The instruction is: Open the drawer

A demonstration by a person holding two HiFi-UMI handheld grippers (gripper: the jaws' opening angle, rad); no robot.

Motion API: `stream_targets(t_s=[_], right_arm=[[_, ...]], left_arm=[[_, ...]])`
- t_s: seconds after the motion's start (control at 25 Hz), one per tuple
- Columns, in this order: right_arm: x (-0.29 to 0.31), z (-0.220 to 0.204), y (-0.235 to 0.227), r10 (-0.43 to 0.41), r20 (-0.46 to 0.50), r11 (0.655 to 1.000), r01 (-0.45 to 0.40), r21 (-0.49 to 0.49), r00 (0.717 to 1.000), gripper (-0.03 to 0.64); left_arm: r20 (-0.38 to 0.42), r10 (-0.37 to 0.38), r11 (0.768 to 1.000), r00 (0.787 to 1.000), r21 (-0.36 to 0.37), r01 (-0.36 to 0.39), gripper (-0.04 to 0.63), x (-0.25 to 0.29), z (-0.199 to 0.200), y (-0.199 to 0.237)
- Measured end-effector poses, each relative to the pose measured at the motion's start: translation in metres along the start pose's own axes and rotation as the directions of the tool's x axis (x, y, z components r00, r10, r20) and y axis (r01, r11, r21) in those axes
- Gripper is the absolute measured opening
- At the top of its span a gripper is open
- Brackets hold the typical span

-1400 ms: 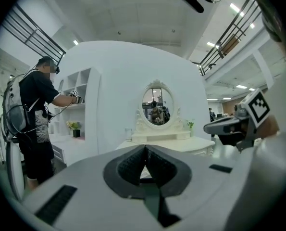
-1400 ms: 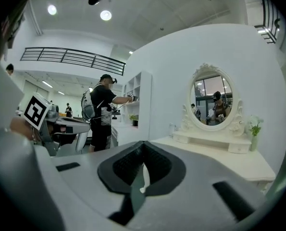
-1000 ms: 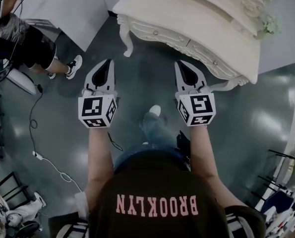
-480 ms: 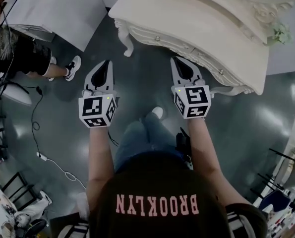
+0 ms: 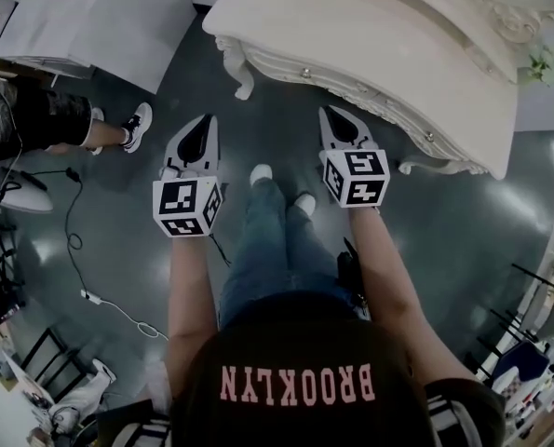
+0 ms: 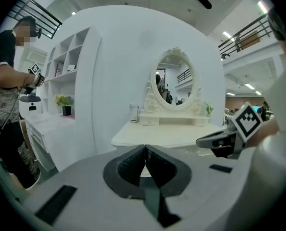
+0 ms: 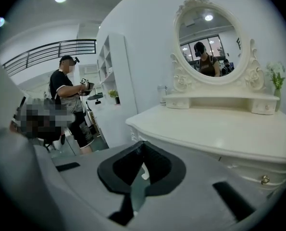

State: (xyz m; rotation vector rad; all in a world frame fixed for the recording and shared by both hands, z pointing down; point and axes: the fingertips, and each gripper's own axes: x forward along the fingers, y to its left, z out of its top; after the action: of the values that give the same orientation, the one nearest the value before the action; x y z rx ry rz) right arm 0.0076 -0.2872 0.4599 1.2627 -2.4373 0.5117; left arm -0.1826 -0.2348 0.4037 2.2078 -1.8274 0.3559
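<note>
**Clerk:** Item one, dressing table [image 5: 379, 35]?

**Keeper:** Cream, carved; stands at the top of the head view, ahead of the person; oval mirror [image 7: 207, 37] on its back edge.

**Clerk:** Item two, drawer?

**Keeper:** Drawer [image 5: 316, 78] set in the table's front, small round knob [image 5: 304, 73] at its middle; a second knob [image 5: 429, 137] sits further right along the same front (which drawer is meant I cannot tell); every front lies flush, none pulled out.

**Clerk:** Item three, left gripper [image 5: 205, 121]?

**Keeper:** Jaws pressed together, nothing between them; held over the grey floor [image 5: 165, 250], well apart from the table.

**Clerk:** Item four, right gripper [image 5: 327, 113]?

**Keeper:** Jaws together likewise, empty; the nearer of the two to the table, its tip pointing at the front between the two knobs; apart from it, touching nothing.

**Clerk:** State of the job?

**Keeper:** By my reckoning, nothing done beyond the approach; no knob reached, no drawer moved. Left to do: bring a gripper up to a knob; part its jaws; close them on the knob; pull the drawer straight out toward the person.
</note>
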Motion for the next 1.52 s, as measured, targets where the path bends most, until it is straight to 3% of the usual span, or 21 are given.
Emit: stream_targets(t_s=[0.56,0.64,0.92,1.12,1.52], right_arm=[[0.099,-0.042,-0.035,-0.128,-0.151,0.975,0.152,0.165,0.98,0.016],[0.111,-0.051,-0.04,-0.138,-0.178,0.967,0.171,0.187,0.974,0.064],[0.152,-0.077,-0.058,-0.186,-0.257,0.94,0.247,0.234,0.948,0.107],[0.177,-0.091,-0.071,-0.232,-0.308,0.902,0.322,0.286,0.923,0.13],[0.203,-0.105,-0.08,-0.274,-0.364,0.869,0.391,0.304,0.89,0.118]], left_arm=[[-0.126,-0.089,0.996,0.988,-0.014,0.088,0.006,0.097,-0.033,0.049],[-0.142,-0.095,0.995,0.985,-0.021,0.093,0.006,0.107,-0.038,0.055],[-0.196,-0.124,0.992,0.973,-0.029,0.121,0.006,0.139,-0.055,0.069],[-0.212,-0.138,0.99,0.967,-0.026,0.136,0.006,0.155,-0.054,0.082],[-0.243,-0.183,0.983,0.953,-0.03,0.181,0.006,0.175,-0.063,0.097]])
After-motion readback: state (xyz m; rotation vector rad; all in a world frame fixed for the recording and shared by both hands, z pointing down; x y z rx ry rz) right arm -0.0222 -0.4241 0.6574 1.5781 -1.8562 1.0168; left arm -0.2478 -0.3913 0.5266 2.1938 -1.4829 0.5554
